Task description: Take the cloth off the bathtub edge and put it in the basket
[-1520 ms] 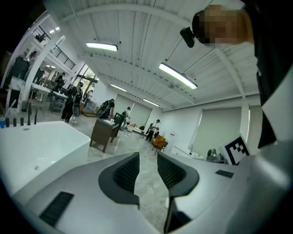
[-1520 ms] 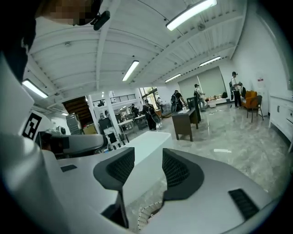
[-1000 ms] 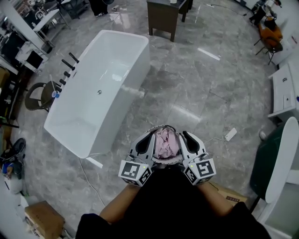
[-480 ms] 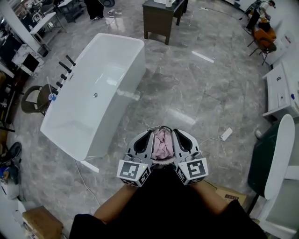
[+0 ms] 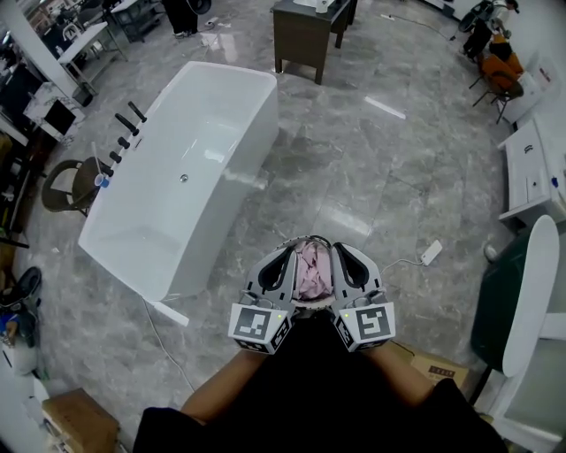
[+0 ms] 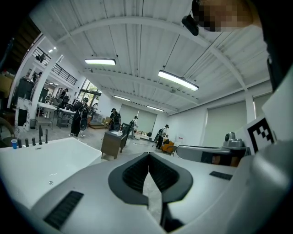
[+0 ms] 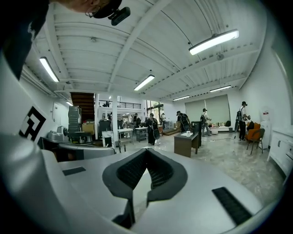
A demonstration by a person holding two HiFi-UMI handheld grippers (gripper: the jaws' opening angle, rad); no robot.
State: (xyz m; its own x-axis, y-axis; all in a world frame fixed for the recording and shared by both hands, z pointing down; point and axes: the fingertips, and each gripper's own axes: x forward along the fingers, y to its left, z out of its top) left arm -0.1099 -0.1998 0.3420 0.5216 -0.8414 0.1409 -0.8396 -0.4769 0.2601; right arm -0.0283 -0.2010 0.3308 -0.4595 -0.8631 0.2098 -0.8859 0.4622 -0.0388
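Bright strip lights (image 6: 177, 80); sharp pictures, fisheye-warped dark edges.

The left gripper (image 5: 281, 264) and right gripper (image 5: 345, 262) sit side by side close before the person's body, jaws closed together on nothing, bare forearms (image 5: 219, 395) angled inward.

This was a large open hall used as a test workshop rather than a home: a white freestanding bathtub (image 5: 181, 177) stood alone on a wide grey marble-look floor (image 5: 380, 168), well apart from any wall, with a dark desk (image 5: 301, 22) beyond it and workbenches with monitors (image 5: 55, 111) along the left side. Overhead ran a white ribbed industrial ceiling (image 7: 137, 36) with strip lights (image 7: 213, 42). Several people (image 7: 151, 128) stood about near a staircase (image 7: 83, 101) and an upper gallery.
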